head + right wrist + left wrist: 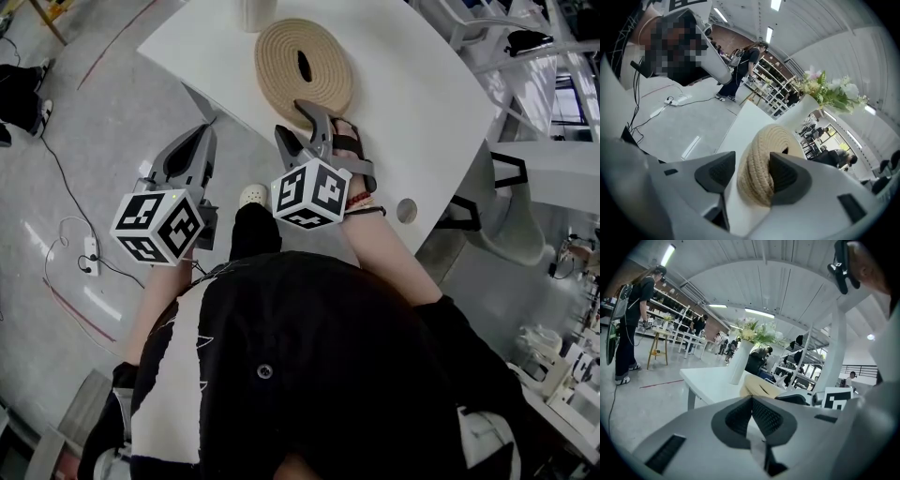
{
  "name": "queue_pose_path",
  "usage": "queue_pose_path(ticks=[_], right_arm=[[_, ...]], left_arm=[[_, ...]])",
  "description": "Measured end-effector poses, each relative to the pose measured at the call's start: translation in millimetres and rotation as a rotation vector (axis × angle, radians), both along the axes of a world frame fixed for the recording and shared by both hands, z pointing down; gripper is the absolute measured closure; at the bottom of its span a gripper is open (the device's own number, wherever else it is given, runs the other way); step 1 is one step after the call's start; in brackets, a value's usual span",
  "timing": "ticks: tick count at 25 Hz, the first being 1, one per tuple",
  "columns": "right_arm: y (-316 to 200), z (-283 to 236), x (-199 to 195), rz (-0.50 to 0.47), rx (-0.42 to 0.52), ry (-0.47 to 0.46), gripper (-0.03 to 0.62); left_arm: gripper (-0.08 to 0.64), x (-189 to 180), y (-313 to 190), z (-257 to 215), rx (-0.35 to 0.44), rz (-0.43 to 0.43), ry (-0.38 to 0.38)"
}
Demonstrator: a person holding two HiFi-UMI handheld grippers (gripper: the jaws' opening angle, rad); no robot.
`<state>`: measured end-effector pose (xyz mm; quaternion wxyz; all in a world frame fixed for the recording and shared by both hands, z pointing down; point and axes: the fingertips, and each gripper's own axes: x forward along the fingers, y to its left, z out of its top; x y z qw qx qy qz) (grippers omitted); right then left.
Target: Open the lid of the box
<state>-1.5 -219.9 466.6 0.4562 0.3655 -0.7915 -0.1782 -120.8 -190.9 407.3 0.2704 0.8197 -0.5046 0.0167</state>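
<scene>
The box [281, 58] lies at the bench's [422, 103] near edge. The right gripper [302, 127] reaches over that edge, fingers apart astride the rim. The left gripper [200, 142] hangs over open floor [94, 141], fingers together.

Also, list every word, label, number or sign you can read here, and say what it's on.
No readable text anywhere.
Left gripper's marker cube: black-and-white square patterns only, no letters.
Right gripper's marker cube: the same.
Woven box: no label.
Background shelves: too small and blurred to read.
</scene>
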Motion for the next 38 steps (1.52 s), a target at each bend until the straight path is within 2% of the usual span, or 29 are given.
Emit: queue_pose_path(ticks=[4, 7, 15, 30, 38], right_arm=[[-1, -1, 2, 0.006, 0.028, 0.004, 0.372], [-4, -4, 4, 0.008, 0.06, 0.015, 0.424], [-6, -3, 6, 0.007, 0.092, 0.03, 0.424], [-9, -7, 9, 0.048, -0.064, -0.1, 0.449], [-11, -10, 9, 0.081, -0.192, -0.195, 0.457]], left_arm=[[0.549, -1, 2, -1, 0.002, -0.006, -0.003], [0.549, -3, 4, -2, 0.001, -0.012, -0.005], [0.549, -4, 7, -2, -0.002, -0.022, -0.013], [0.549, -7, 9, 1, -0.011, -0.03, -0.008], [0.549, -3, 6, 3, -0.013, -0.016, 0.003]])
